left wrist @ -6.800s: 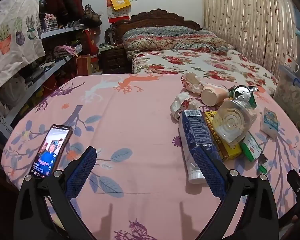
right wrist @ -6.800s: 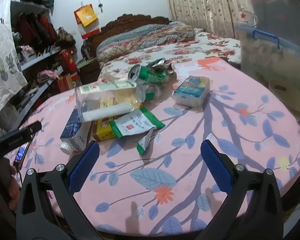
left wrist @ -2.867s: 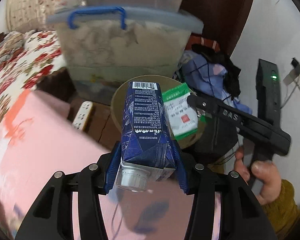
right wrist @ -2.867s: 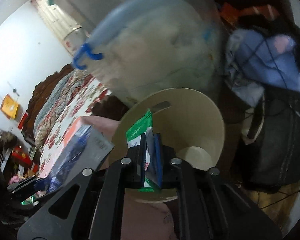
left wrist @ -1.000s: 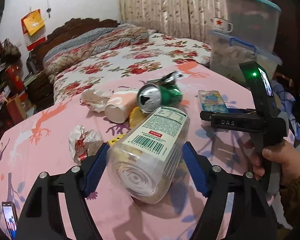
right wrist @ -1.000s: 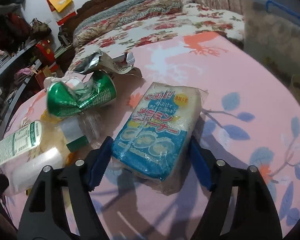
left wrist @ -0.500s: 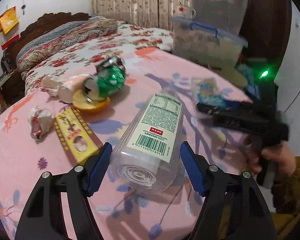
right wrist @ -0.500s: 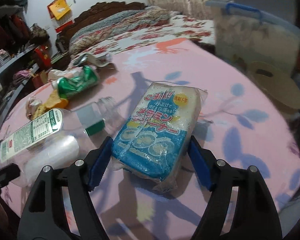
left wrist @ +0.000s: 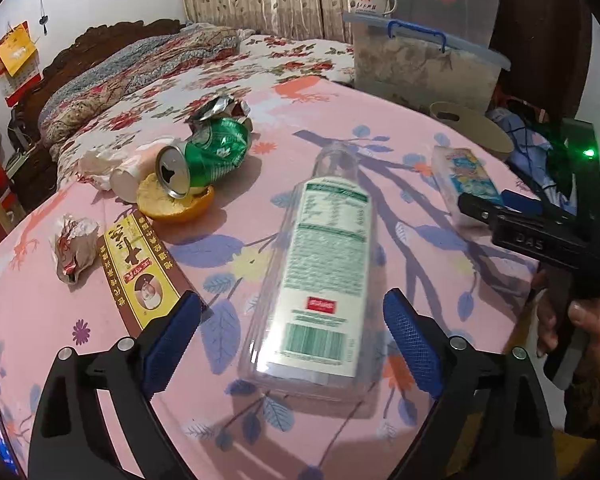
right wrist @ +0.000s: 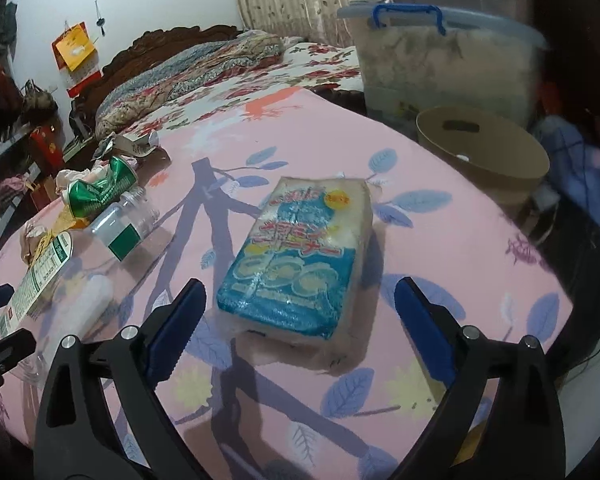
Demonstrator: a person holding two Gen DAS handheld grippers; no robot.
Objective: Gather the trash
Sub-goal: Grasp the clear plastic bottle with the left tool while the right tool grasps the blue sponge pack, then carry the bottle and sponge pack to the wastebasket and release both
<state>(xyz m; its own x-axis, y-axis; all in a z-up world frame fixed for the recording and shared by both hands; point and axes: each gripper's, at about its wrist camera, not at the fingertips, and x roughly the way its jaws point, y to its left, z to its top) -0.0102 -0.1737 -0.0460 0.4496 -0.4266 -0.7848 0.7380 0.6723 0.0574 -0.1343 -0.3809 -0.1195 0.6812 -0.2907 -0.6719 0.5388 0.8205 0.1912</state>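
Left wrist view: the left gripper (left wrist: 292, 336) is opening, its blue pads clear of the clear bottle (left wrist: 320, 288) that lies between them on the pink table (left wrist: 380, 120), neck pointing away. Beyond the left pad lie a yellow box (left wrist: 138, 264), a paper wad (left wrist: 74, 246), an orange peel (left wrist: 172, 204) and a green can (left wrist: 208, 152). Off to the right, a hand (left wrist: 584, 320) holds the other tool.

Right wrist view: the right gripper (right wrist: 300, 320) is opening too, pads apart from the blue packet (right wrist: 300, 256) lying between them. A tan bin (right wrist: 488, 152) stands ahead to the right, past the table edge.
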